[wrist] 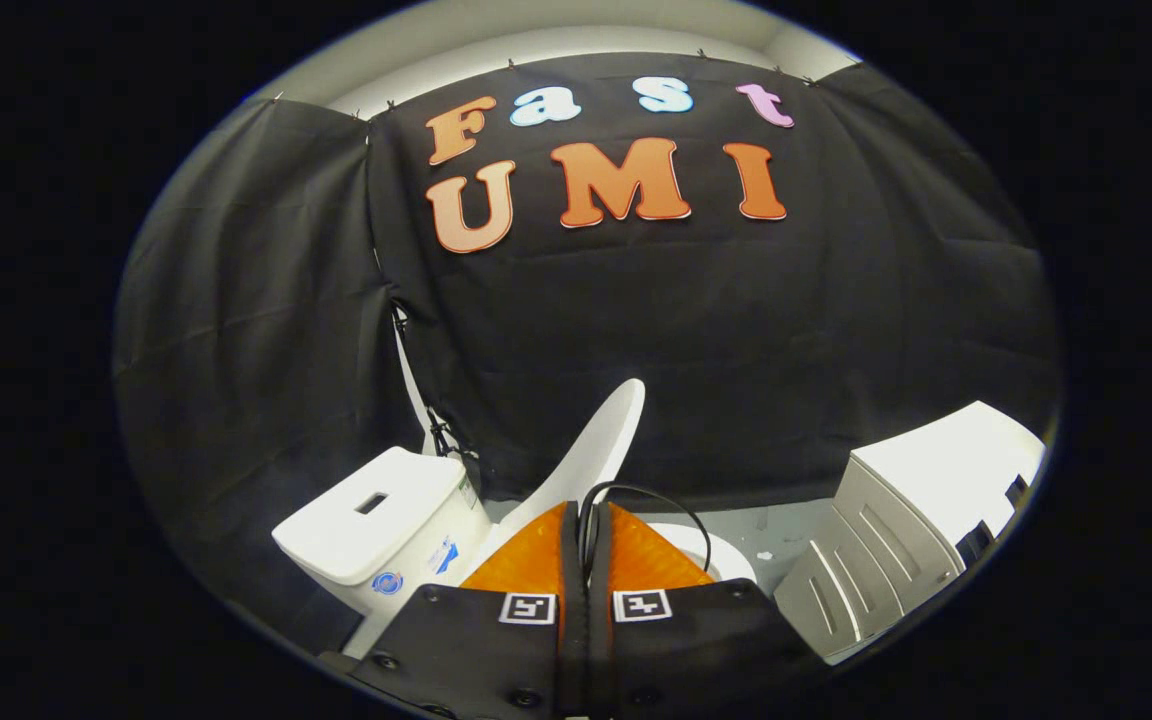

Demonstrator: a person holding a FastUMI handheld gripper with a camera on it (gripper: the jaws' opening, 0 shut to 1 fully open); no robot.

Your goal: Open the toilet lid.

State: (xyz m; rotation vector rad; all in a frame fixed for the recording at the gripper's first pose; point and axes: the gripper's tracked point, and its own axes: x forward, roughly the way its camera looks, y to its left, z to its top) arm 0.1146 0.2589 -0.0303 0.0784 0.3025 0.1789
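I observed the gripper (584,520) with its jaws pressed together, nothing held between them. The toilet lid (598,445) stood raised and tilted, just beyond the fingertips, in front of the black cloth wall (696,340). The toilet tank (376,515) sat left of the lid. A white cabinet (921,520) stood well apart on the right.

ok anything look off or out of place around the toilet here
Nothing stands out. The toilet lid stands raised just beyond the gripper, whose fingers are closed together with nothing between them. The tank and its top look intact, the bowl rim is clean, and the white cabinet stands apart from it.
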